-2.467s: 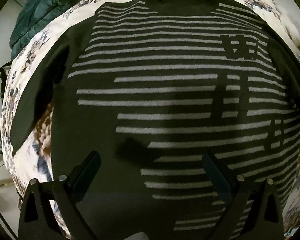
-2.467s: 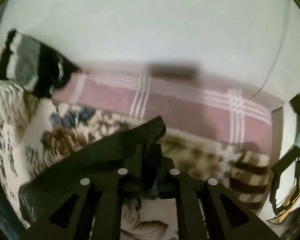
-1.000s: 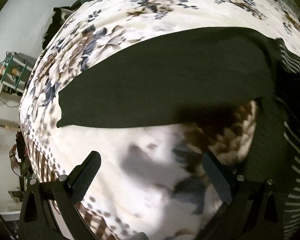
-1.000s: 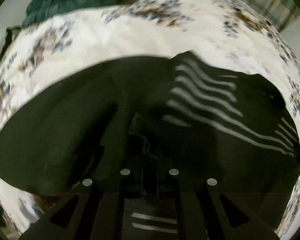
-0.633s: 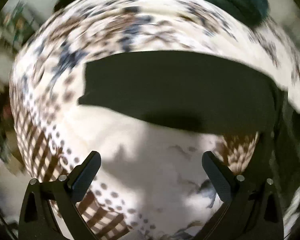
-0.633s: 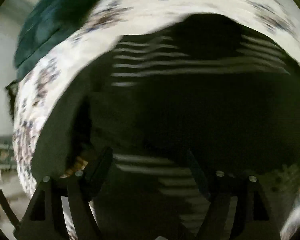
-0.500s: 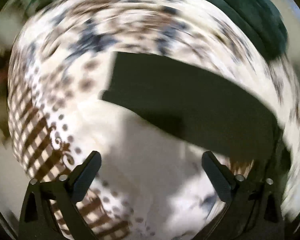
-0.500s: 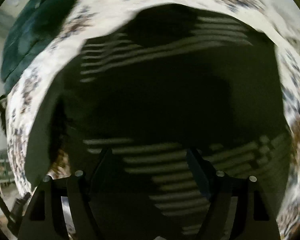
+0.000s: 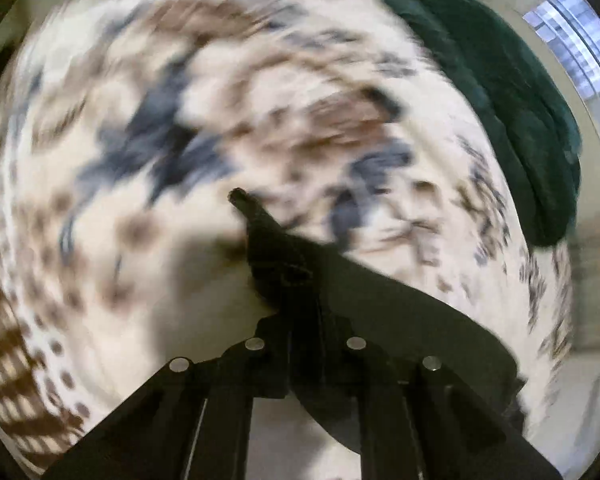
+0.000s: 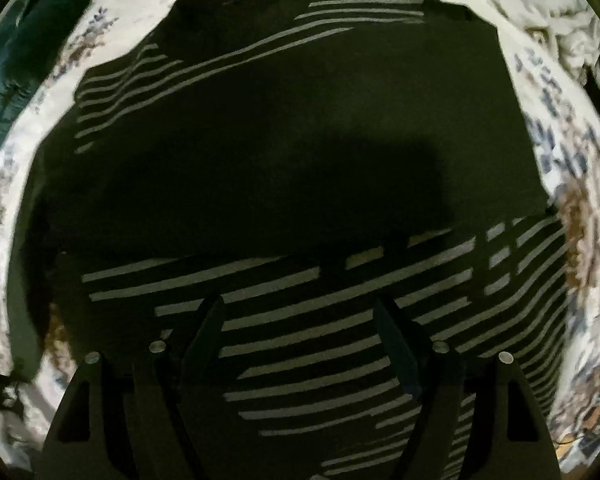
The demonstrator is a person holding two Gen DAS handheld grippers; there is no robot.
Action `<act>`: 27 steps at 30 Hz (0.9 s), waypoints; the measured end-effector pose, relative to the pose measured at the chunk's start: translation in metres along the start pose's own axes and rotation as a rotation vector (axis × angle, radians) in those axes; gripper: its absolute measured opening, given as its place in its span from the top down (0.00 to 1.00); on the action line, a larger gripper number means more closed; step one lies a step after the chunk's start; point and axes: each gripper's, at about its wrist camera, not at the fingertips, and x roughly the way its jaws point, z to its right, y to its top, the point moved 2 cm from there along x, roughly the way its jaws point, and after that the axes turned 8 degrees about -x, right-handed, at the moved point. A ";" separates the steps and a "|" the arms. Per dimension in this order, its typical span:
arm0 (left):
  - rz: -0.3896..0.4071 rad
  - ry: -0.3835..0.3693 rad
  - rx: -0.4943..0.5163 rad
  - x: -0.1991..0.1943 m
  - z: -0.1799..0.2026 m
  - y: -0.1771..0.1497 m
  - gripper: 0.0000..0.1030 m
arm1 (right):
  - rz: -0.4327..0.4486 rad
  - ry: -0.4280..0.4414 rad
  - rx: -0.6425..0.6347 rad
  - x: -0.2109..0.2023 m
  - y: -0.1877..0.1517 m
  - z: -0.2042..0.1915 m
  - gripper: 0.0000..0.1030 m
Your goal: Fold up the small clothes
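Note:
A black sweater with white stripes (image 10: pixel 300 288) lies on a floral bedspread (image 10: pixel 556 92); one plain black sleeve (image 10: pixel 320 128) is folded across its chest. My right gripper (image 10: pixel 300 344) is open and empty just above the striped lower part. My left gripper (image 9: pixel 304 320) is shut on the end of the other black sleeve (image 9: pixel 400 312), which is lifted above the floral bedspread (image 9: pixel 140 160); the sleeve trails down to the right. The left wrist view is motion-blurred.
A dark green blanket (image 9: pixel 512 100) lies at the far edge of the bed; it also shows in the right wrist view (image 10: pixel 4 60). A window (image 9: pixel 576 44) is at the upper right. A crumpled white cloth (image 10: pixel 572 36) lies beyond the sweater.
My left gripper has closed on the end of the flat sleeve and lifted it. My right gripper let go of the other sleeve, now laid across the chest, and opened.

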 end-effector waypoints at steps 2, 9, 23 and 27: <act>0.037 0.007 0.118 -0.015 0.031 -0.008 0.93 | 0.009 -0.032 -0.008 -0.002 0.004 0.006 0.24; 0.078 -0.124 0.541 -0.080 0.175 -0.117 0.93 | 0.024 0.016 0.052 -0.008 0.018 0.050 0.22; -0.228 -0.356 0.898 -0.100 0.329 -0.450 0.69 | 0.025 0.078 0.157 -0.042 0.015 0.240 0.22; -0.111 -0.313 0.882 -0.106 0.318 -0.429 0.04 | 0.050 0.183 0.187 -0.052 0.020 0.263 0.22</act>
